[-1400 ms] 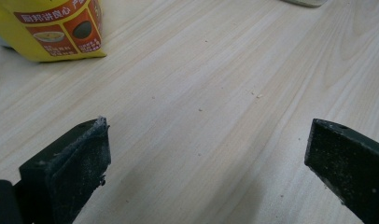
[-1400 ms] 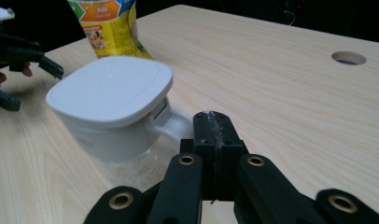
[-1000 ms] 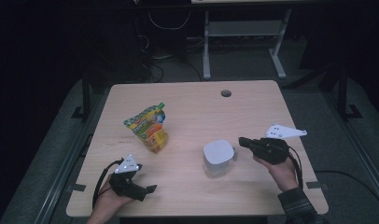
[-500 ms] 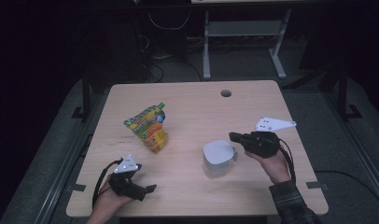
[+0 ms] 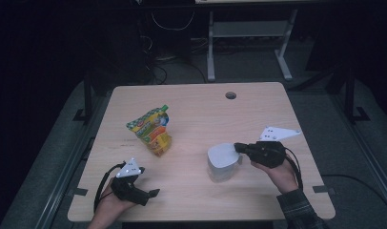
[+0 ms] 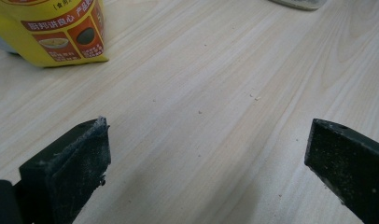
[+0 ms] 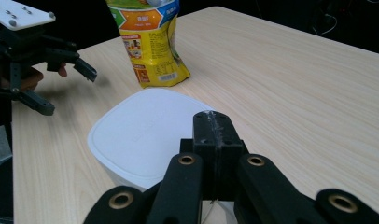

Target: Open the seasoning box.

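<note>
**High view: closed tongs at the white tub's lid**

Right gripper [image 5: 240,148] pressed together, nothing pinched, tips resting at the near edge of the white lidded tub [image 5: 222,161], right of centre on the wooden table [image 5: 201,107]. Probably set there to nudge the tub or pry at its lid edge, since closed jaws cannot clasp it. Seen from the right gripper view, same tub [image 7: 145,130] just beyond the joined jaws.

Left gripper [image 5: 151,193] spread wide, empty, parked near the front-left corner, apparently waiting. Yellow snack pouch [image 5: 152,130] upright, well apart from the tub. Chinese print on its label panels [image 6: 61,37], too small to read.
</note>
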A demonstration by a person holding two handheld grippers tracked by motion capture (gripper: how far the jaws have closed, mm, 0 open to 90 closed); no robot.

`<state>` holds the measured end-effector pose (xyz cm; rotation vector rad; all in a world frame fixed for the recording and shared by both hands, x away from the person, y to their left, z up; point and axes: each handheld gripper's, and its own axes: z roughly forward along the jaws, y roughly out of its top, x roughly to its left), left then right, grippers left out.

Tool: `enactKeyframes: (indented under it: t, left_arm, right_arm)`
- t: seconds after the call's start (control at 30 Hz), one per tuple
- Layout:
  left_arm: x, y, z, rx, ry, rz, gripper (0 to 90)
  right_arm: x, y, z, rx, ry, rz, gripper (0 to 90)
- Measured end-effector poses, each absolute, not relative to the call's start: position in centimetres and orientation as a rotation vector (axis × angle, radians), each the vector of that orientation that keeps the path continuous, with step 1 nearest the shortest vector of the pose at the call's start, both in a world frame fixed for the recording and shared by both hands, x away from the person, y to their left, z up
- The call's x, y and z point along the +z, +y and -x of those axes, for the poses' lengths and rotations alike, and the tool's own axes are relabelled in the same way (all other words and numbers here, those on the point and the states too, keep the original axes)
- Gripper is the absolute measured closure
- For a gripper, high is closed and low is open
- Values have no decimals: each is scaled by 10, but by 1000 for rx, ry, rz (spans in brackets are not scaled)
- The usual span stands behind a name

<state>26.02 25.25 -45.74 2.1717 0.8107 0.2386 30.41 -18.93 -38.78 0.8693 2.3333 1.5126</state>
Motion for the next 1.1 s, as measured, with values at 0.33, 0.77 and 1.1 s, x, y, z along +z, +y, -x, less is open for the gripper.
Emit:
enactKeyframes:
  t: [0.33,0.77,1.1]
  left_arm:
    - [-457,253,-260,239,811,-2173,0]
    - [-458,253,-260,238,806,-2182,0]
    - [-458,253,-260,235,813,-2177,0]
  right_arm:
    - [-388,-188,-303,1502,2343,-867,896]
    - [-390,-187,-303,1482,2347,-867,896]
    - [-392,-188,-304,1507,2341,-877,897]
